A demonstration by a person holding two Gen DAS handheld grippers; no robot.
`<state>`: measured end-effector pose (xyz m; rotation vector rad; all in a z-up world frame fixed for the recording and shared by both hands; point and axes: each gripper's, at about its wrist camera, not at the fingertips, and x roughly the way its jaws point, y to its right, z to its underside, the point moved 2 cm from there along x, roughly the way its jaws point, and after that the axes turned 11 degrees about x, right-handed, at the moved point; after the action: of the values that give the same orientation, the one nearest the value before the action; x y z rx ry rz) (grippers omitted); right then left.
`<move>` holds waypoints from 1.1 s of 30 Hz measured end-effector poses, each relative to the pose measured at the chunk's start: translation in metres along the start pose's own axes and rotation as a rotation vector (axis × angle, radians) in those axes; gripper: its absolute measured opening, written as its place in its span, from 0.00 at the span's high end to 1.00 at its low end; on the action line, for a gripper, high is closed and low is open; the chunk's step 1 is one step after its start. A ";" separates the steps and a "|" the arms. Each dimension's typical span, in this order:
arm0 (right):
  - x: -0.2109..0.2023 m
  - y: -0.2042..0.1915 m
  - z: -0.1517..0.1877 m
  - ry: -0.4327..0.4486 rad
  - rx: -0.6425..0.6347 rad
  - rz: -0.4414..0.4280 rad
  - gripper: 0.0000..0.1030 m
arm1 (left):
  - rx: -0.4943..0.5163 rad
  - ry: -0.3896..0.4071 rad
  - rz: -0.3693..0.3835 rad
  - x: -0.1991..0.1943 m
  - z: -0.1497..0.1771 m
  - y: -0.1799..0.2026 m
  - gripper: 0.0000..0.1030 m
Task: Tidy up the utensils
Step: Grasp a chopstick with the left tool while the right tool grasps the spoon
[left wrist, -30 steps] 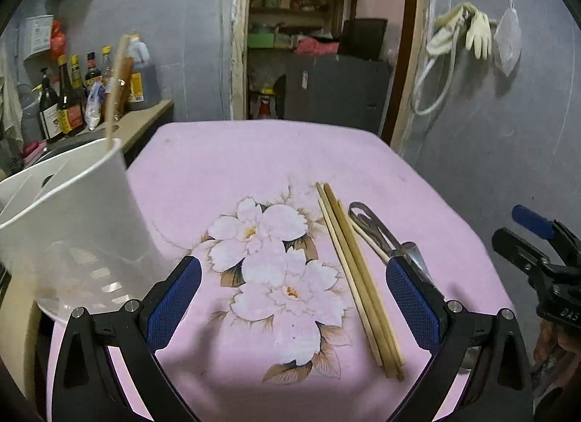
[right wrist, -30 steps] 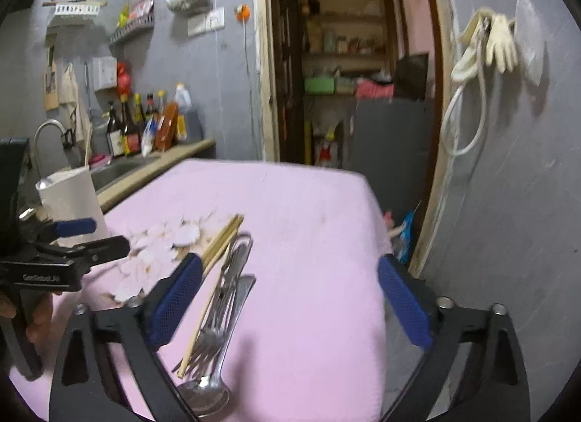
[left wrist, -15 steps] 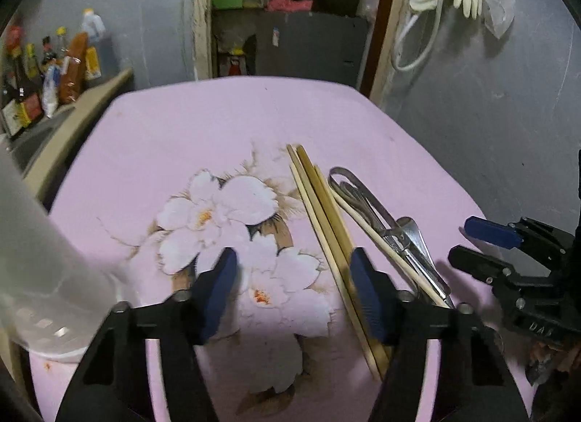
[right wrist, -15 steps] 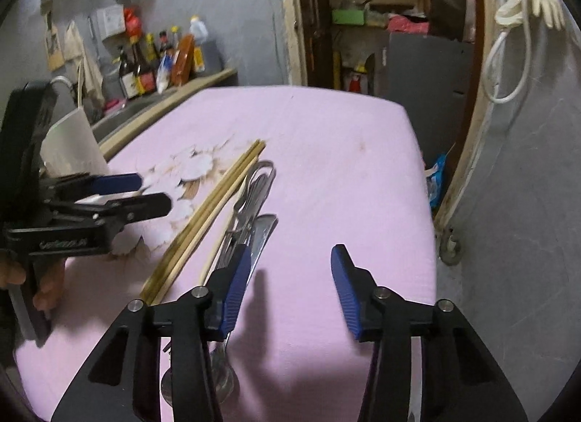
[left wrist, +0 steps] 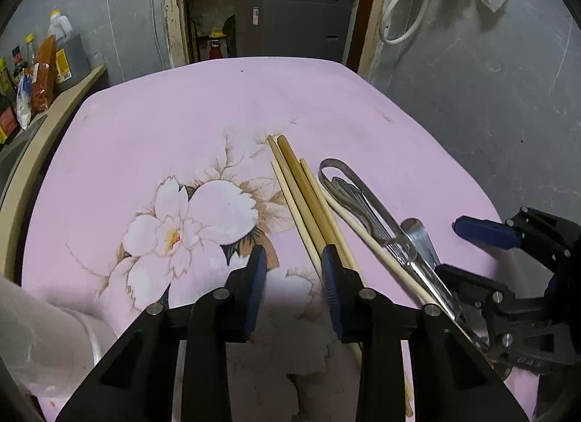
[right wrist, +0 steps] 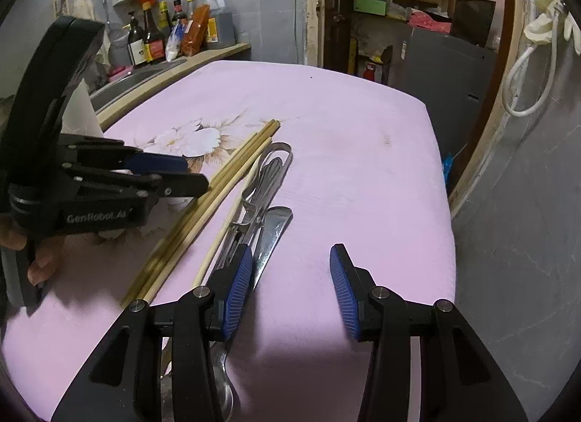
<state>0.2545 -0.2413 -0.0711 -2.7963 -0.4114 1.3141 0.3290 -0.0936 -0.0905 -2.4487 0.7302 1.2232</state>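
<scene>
Beside the left claw's [left wrist: 294,269] right fingertip lie the chopsticks [left wrist: 308,204] on the table [left wrist: 181,113], its jaws narrowly parted, empty. Right claw [right wrist: 290,276] gapes wider, cutlery [right wrist: 265,189] at its left finger.

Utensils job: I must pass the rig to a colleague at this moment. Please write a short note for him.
Left gripper: open, empty, low over the cloth, its right finger beside the chopsticks.
Right gripper: open, empty, its left finger next to the metal utensils.
Chopsticks, tongs and spoon lie side by side on the cloth. White cup stands at the left edge.
Done: nothing gripped now.
Left: grasp the utensils; the cup is probably where they go.
</scene>
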 end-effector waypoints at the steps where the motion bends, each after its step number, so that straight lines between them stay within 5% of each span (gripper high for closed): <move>1: 0.001 0.000 -0.001 -0.001 0.000 -0.002 0.58 | 0.000 -0.008 -0.003 0.001 -0.002 -0.001 0.85; 33: 0.007 -0.003 -0.003 -0.005 0.002 -0.012 0.56 | -0.081 -0.025 0.111 0.016 -0.023 -0.009 0.89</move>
<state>0.2604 -0.2360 -0.0740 -2.7852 -0.4263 1.3191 0.3570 -0.1022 -0.0895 -2.4825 0.8344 1.3467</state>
